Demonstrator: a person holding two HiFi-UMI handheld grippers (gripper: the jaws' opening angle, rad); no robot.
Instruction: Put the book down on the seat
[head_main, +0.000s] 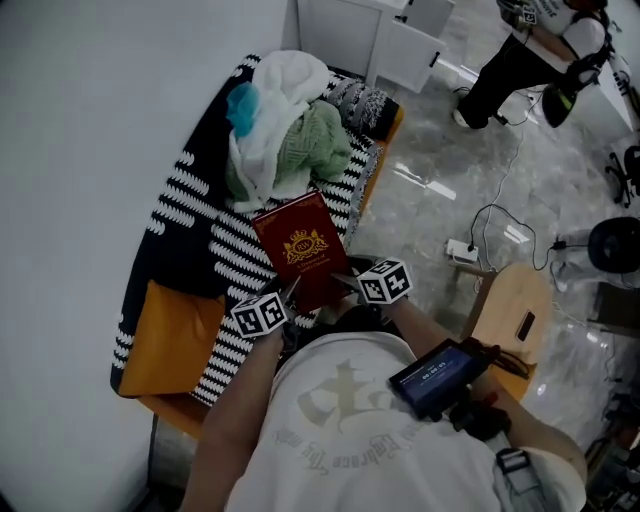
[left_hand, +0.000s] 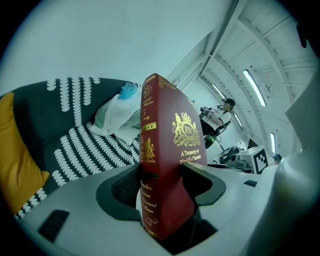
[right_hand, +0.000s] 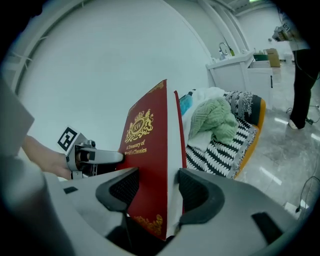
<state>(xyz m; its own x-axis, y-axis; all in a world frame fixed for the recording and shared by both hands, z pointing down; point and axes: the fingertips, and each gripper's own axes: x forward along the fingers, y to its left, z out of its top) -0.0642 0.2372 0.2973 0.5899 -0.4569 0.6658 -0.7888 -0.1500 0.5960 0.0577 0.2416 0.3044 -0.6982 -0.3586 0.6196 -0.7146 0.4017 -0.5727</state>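
A dark red hardback book (head_main: 300, 248) with a gold crest is held over the seat, a sofa under a black-and-white patterned cover (head_main: 225, 255). My left gripper (head_main: 285, 296) is shut on its lower left corner and my right gripper (head_main: 346, 284) on its lower right. In the left gripper view the book's spine (left_hand: 150, 150) stands upright between the jaws of that gripper (left_hand: 167, 175), pads against both covers. In the right gripper view the book (right_hand: 147, 145) shows its page edge, and the right gripper (right_hand: 155, 181) clamps it. The left gripper (right_hand: 85, 157) shows beyond the book.
A pile of white, green and blue clothes (head_main: 285, 130) fills the far end of the sofa. An orange cushion (head_main: 170, 340) lies at its near end. A round wooden stool (head_main: 515, 310), a power strip with cables (head_main: 462, 250) and a standing person (head_main: 530, 50) are to the right.
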